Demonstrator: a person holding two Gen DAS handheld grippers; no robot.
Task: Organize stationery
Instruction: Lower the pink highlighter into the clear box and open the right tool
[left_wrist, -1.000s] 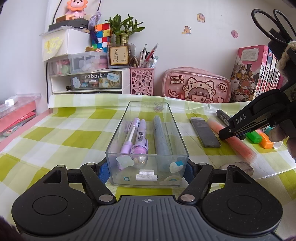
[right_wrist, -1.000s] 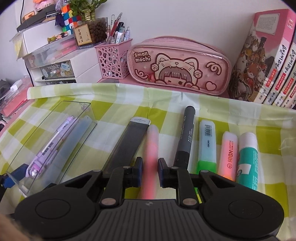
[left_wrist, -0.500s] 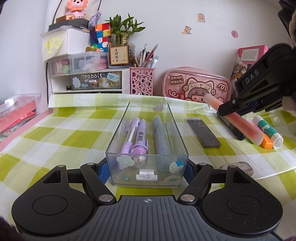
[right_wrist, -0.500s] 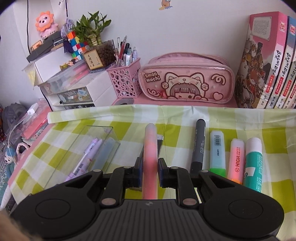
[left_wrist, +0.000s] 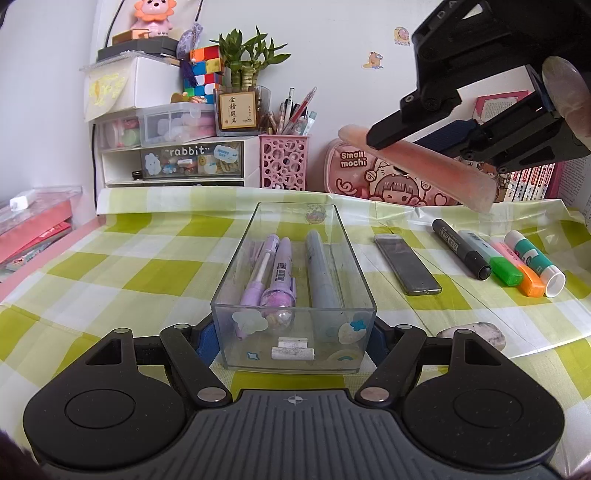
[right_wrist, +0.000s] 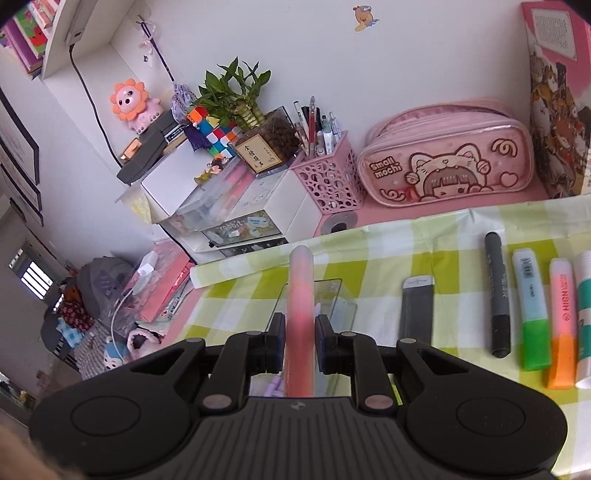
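A clear plastic box (left_wrist: 293, 343) stands on the checked cloth with two purple pens (left_wrist: 275, 271) and a grey pen (left_wrist: 321, 273) inside. My left gripper (left_wrist: 293, 339) is shut on the box's near end. My right gripper (right_wrist: 299, 334) is shut on a pink-orange pen (right_wrist: 301, 314) and holds it in the air, above and to the right of the box in the left wrist view (left_wrist: 436, 162). The box's far end (right_wrist: 332, 295) shows below the pen.
On the cloth right of the box lie a dark flat case (left_wrist: 406, 264), a black marker (left_wrist: 461, 249), a green highlighter (left_wrist: 491, 258), an orange highlighter (left_wrist: 521, 269) and a glue stick (left_wrist: 535, 262). A pink pencil case (right_wrist: 447, 166), pen cup (right_wrist: 327, 181), drawers and books line the back.
My right gripper has lifted the pink-orange pen off the cloth and carried it up and leftward toward the box. The left gripper and box have not moved.
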